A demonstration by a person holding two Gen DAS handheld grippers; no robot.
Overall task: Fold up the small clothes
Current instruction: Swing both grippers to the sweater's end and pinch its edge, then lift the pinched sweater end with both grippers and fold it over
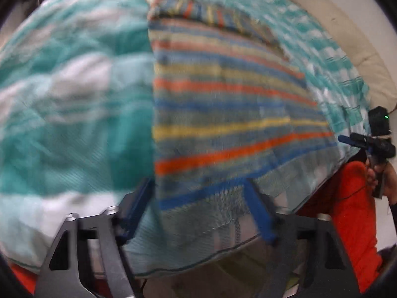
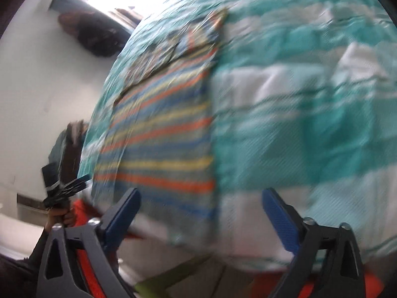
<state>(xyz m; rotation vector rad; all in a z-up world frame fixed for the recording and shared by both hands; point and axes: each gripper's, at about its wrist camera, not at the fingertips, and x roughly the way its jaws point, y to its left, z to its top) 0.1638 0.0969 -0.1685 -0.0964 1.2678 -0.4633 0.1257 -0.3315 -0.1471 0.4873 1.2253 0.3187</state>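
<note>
Here, in the left wrist view, the left tongs (image 1: 198, 198) stand spread and released at 6 o'clock, the striped cloth (image 1: 223, 114) lying flat on the teal-and-white bedspread (image 1: 62, 99) from centre toward 2 o'clock. In the right wrist view, the right tongs (image 2: 201, 213) gape, gripping nothing, the striped cloth (image 2: 161, 144) toward 10 o'clock.

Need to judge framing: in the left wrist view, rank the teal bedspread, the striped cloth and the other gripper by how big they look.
1. Teal bedspread, fills most of the view.
2. Striped cloth, spans the middle.
3. Right gripper, small at the right edge; it sits farther from the camera, so its true size is unsure.
</note>
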